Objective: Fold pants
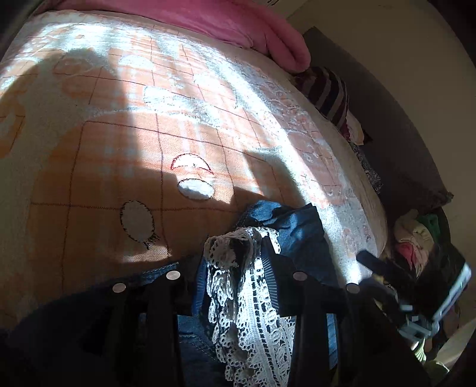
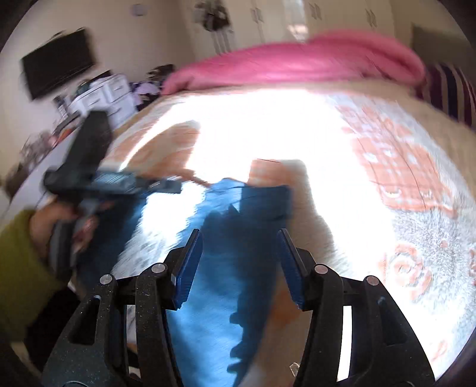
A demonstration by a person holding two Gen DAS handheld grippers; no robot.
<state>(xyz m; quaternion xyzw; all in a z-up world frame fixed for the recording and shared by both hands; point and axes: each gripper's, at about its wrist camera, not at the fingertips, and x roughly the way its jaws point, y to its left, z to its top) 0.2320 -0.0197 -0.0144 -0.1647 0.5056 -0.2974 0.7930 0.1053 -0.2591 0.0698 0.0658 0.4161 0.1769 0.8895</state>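
The pants are blue denim (image 1: 297,232) with white lace trim (image 1: 250,300). In the left wrist view my left gripper (image 1: 238,277) is shut on the bunched denim and lace, held just above the bed. In the right wrist view my right gripper (image 2: 239,253) is open, its blue pads (image 2: 187,268) apart, with a blue pant leg (image 2: 214,297) lying on the bed between and below them. The left gripper (image 2: 98,181) shows at the left of that view, blurred, holding denim.
The bed has an orange and white patterned blanket (image 1: 148,119) in strong sunlight. A pink blanket (image 1: 238,20) lies along the far side. A striped cushion (image 1: 330,92) and piled clothes (image 1: 416,238) sit off the bed's right edge.
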